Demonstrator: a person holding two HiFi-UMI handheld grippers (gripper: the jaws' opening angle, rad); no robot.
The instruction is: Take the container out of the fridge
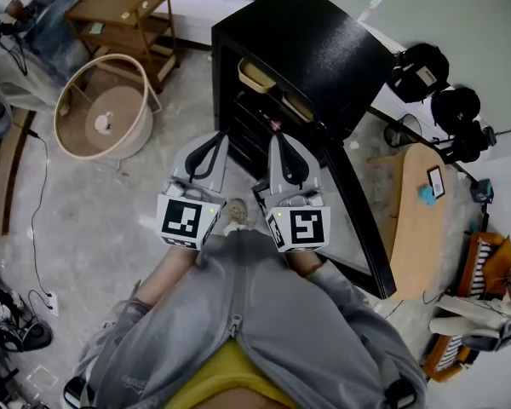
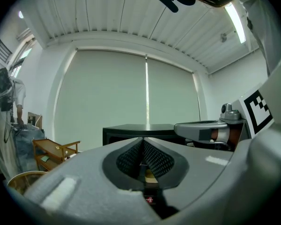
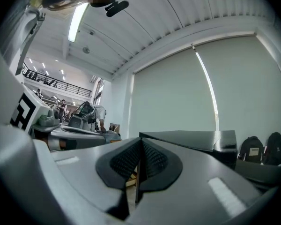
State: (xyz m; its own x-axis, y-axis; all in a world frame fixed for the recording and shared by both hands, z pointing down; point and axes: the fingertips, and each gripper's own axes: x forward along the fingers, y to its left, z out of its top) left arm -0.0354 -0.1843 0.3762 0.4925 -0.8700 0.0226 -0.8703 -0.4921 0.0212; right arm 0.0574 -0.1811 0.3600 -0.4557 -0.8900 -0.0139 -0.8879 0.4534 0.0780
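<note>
The black fridge (image 1: 311,45) stands ahead of me with its door (image 1: 358,220) swung open towards my right. On an upper shelf inside lies a pale beige container (image 1: 257,76), and a second beige one (image 1: 299,106) sits beside it. My left gripper (image 1: 214,138) and right gripper (image 1: 278,140) hover side by side in front of the open fridge, short of the shelves. Both are shut with nothing between the pads. In the left gripper view the shut left gripper (image 2: 143,142) points at the fridge (image 2: 136,128). In the right gripper view the right gripper (image 3: 140,143) does the same.
A round wicker hoop (image 1: 102,109) and a wooden cart (image 1: 128,20) stand at the left. A wooden table (image 1: 417,211) and dark bags (image 1: 426,71) are to the right of the fridge door. A cable (image 1: 38,194) runs over the floor at the left.
</note>
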